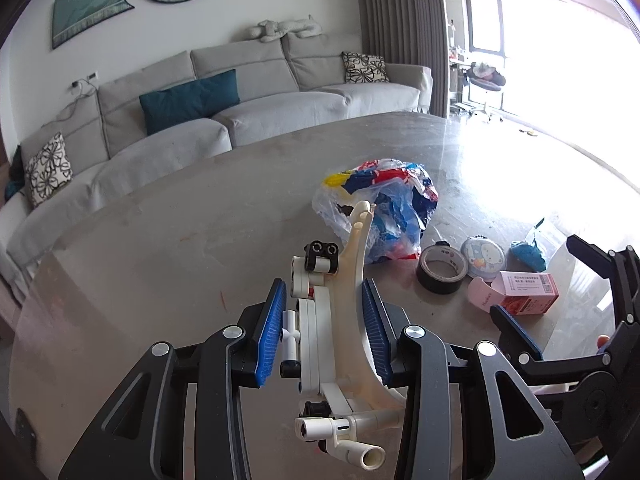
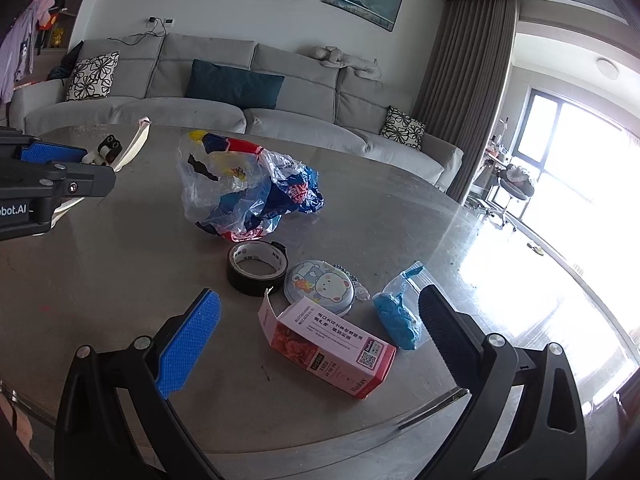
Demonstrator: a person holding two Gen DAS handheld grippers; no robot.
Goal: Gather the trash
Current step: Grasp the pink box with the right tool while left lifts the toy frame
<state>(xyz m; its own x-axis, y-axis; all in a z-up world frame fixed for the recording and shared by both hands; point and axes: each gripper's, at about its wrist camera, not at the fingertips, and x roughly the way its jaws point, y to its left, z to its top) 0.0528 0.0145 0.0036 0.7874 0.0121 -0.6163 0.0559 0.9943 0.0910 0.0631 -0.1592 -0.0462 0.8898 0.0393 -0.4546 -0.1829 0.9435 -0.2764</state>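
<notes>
One piece is already in hand: our left tongs [image 1: 325, 334] clamp the white toy assembly [image 1: 332, 320], while our right tongs [image 2: 320, 340], spread apart, straddle the pink carton [image 2: 332, 346] lying just before the plastic bag [image 2: 244, 188], so next we judge they must close on it.

Daylight pours in from the window [image 1: 528, 40] on the right, blown out to white in both views. Its glare washes over the bench [image 2: 520, 264] and fades leftward. Fisheye bending curves the walls, and the corners go dark. Focus is sharp throughout.
</notes>
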